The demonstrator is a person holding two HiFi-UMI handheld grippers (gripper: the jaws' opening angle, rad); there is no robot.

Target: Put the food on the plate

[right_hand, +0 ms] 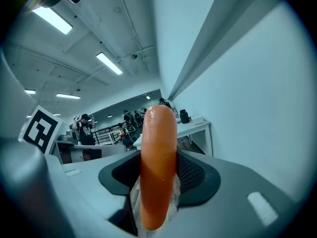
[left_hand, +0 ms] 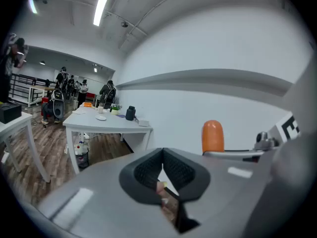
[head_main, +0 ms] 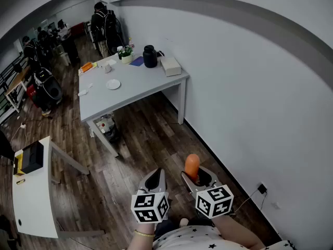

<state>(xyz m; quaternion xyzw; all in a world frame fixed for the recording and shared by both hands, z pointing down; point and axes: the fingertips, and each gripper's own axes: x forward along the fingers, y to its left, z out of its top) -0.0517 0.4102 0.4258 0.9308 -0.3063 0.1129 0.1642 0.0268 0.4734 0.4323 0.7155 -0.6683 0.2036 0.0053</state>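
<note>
**Sausage in hand, plate far off**

The white plate (head_main: 113, 84) sits on the grey bench (head_main: 148, 79), well apart from me. My left gripper (head_main: 154, 177) is empty, fingers pressed together. My right gripper (head_main: 196, 178) pinches the orange sausage (head_main: 192, 165) upright, I'd say to carry it safely.

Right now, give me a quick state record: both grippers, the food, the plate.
left gripper: shut, nothing between the jaws
right gripper: shut on orange sausage, which sticks out past the jaws
plate: white, on the grey table across the room, away from both grippers
also on table: black jar, box
status: food not yet on plate
</note>
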